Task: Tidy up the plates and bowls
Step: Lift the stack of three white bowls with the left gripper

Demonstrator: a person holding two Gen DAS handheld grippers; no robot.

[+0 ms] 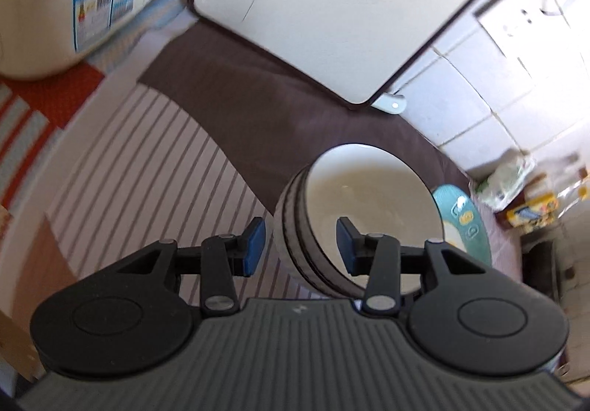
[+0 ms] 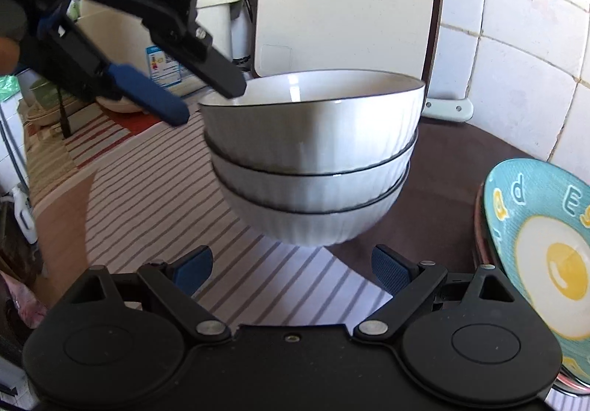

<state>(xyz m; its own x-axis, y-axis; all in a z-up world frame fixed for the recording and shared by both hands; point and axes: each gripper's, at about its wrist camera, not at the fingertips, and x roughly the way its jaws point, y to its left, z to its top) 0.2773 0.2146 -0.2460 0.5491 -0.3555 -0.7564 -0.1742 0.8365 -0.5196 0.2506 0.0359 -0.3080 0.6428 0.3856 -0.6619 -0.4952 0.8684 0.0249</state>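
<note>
Three white ribbed bowls with dark rims are stacked (image 2: pixel 313 160) on the counter, also seen from above in the left wrist view (image 1: pixel 361 211). My left gripper (image 1: pixel 301 243) is open, its jaws straddling the top bowl's rim, one finger outside and one inside; it also shows in the right wrist view (image 2: pixel 199 97). My right gripper (image 2: pixel 295 270) is open and empty, just in front of the stack's base. A teal plate with an egg design (image 2: pixel 545 245) leans at the right, also visible in the left wrist view (image 1: pixel 464 215).
A white cutting board with a dark edge (image 1: pixel 332 5) leans against the tiled wall (image 2: pixel 516 79). A large white appliance (image 1: pixel 55 5) stands at the left. Striped cloth (image 2: pixel 166 189) and a brown mat (image 1: pixel 239 97) cover the counter. Packaged goods (image 1: pixel 527 197) lie at the right.
</note>
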